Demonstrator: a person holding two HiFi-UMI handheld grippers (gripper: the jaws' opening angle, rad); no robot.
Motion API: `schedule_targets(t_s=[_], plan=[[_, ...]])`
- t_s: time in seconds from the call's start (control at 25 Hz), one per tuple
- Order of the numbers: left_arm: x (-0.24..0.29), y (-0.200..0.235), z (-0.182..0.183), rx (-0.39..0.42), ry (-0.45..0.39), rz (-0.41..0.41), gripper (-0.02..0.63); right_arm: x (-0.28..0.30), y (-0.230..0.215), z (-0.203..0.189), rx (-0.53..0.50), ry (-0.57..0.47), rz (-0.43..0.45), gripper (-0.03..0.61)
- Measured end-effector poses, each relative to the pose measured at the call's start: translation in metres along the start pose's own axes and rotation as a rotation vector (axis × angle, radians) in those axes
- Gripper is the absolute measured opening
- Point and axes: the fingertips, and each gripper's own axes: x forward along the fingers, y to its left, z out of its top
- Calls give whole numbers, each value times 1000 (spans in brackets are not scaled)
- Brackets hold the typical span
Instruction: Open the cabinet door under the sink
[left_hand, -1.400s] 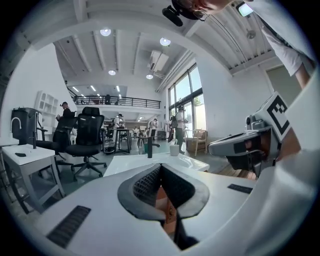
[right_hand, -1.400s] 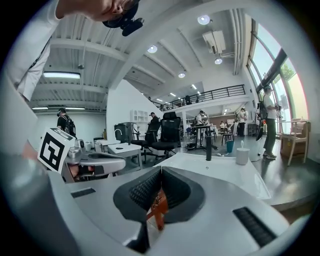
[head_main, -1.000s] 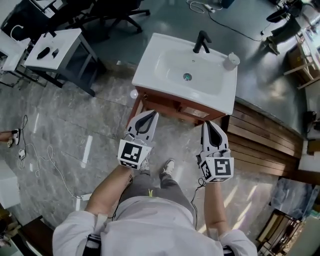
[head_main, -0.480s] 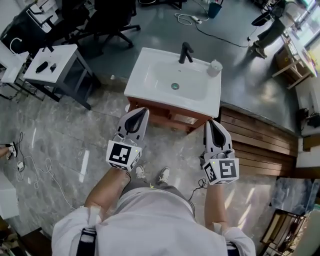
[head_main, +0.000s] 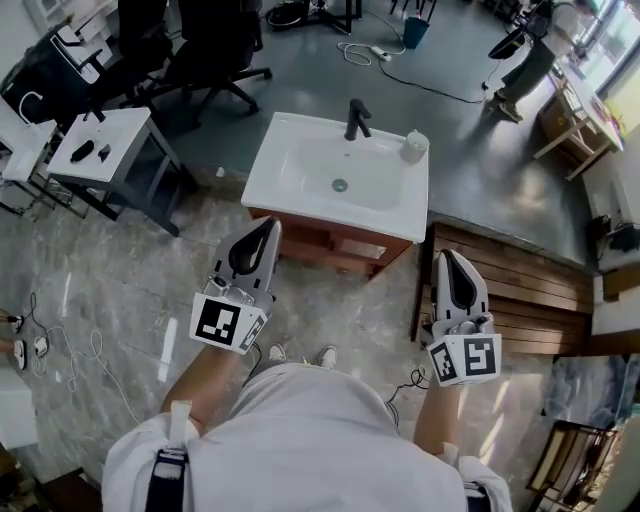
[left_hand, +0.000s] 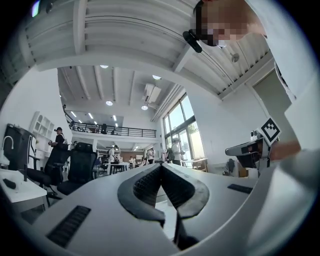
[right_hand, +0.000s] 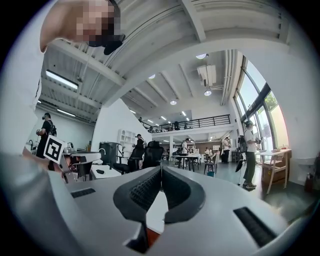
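So the person's standing right in front of the sink (head_main: 275, 165). The cabinet (head_main: 335, 243) under it only shows as a strip of brown wood below the white basin, seen so steeply from above that no handle or door edge can be made out. The left gripper (head_main: 270, 226) and right gripper (head_main: 447, 257) are both pinched together with nothing in them, held up and pointing out across the room rather than at the door. Each gripper's own view is all ceiling and far-off chairs. Biggest risk is probably going for the handle with the jaws together, so they just knock the wood or slide off. Coming down blind could also clip the basin's overhanging rim. The shoes (head_main: 326, 355) are close in front, so a door swinging out may hit the legs unless the person backs up. The raised wooden platform (head_main: 520, 290) just right of the cabinet could catch a foot too.
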Motion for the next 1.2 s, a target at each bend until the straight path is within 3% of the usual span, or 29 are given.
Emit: schedule_targets(t_s=[0.28,0.48,1.2], plan=[[-24,13,27,90,-31,54,17,-8,-7,15,40,-55,-32,32],[-28,22,20,63,-19,89,17,5,-8,20,42,-79,-34,32],[-38,48,8,47,22,96,17,35,23,16,34,-52,4,32]])
